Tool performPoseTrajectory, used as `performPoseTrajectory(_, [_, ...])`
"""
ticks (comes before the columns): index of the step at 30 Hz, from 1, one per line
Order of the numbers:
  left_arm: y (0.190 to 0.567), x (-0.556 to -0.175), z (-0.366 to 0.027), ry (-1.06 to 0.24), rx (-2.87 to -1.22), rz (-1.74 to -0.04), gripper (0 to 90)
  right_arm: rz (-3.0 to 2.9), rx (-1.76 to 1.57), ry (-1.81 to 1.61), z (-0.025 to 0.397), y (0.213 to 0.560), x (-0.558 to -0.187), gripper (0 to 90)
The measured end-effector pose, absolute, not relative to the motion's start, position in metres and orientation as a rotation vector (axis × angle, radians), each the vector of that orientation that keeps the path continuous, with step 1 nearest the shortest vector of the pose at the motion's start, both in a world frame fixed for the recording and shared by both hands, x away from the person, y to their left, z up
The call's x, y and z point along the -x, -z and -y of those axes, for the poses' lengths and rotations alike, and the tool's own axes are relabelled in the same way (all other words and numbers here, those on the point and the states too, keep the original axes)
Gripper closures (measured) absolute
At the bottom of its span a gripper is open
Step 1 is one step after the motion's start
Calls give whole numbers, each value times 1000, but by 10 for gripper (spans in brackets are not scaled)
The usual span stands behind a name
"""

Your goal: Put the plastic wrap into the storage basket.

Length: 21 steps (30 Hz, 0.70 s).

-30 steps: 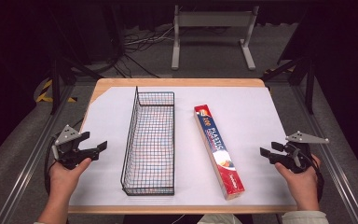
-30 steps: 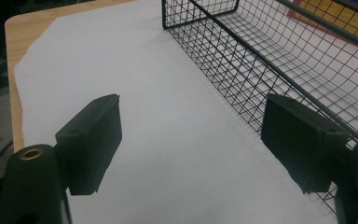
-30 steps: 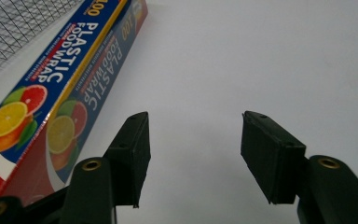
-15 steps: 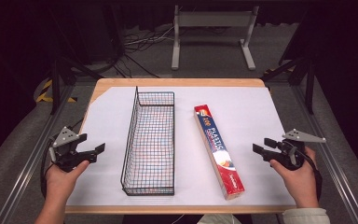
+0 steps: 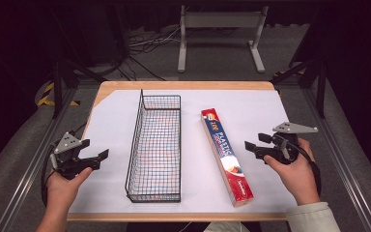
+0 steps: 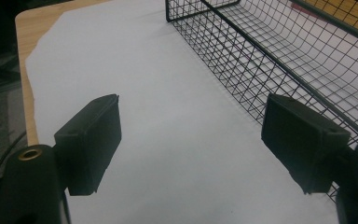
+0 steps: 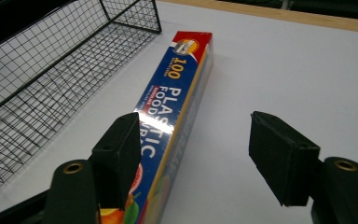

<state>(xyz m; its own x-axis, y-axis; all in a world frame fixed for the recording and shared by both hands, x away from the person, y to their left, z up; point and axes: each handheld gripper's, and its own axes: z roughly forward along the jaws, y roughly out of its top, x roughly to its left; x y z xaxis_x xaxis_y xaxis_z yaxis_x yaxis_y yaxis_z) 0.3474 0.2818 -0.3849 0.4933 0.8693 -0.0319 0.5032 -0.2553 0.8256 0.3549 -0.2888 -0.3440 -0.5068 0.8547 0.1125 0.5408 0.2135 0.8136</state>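
Observation:
A long red and blue plastic wrap box (image 5: pixel 226 155) (image 7: pixel 175 112) lies flat on the white sheet, right of a black wire basket (image 5: pixel 155 147) (image 7: pixel 51 79) (image 6: pixel 279 56) that is empty. My right gripper (image 5: pixel 253 143) (image 7: pixel 196 154) hovers open just right of the box's middle, its jaws pointing at the box. In the right gripper view the left jaw overlaps the box's near part. My left gripper (image 5: pixel 96 155) (image 6: pixel 191 144) is open at the table's left edge, with bare sheet between its jaws and the basket's wall close on its right.
The white sheet (image 5: pixel 111 121) covers most of the wooden table (image 5: pixel 183 85). A metal stand (image 5: pixel 220 34) and cables lie on the floor beyond the far edge. Rails run along both sides of the table.
My right gripper has moved left toward the box and a little forward. My left gripper stays near the table's left edge with only a small shift.

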Motion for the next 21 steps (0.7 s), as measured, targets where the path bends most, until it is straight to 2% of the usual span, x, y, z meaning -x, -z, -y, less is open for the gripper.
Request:
performPoseTrajectory(13, [385, -348, -285, -559, -1903, -1141, 205, -2188, -1327, -1264, 240, 328, -370, 312])
performPoseTrajectory(18, [385, -347, -286, -559, -1904, -1140, 206, -2183, -1318, -1238, 228, 327, -373, 241])
performPoseTrajectory(21, [386, -348, -286, -559, -1904, -1142, 206, -2170, -1325, -1189, 224, 329, -376, 238])
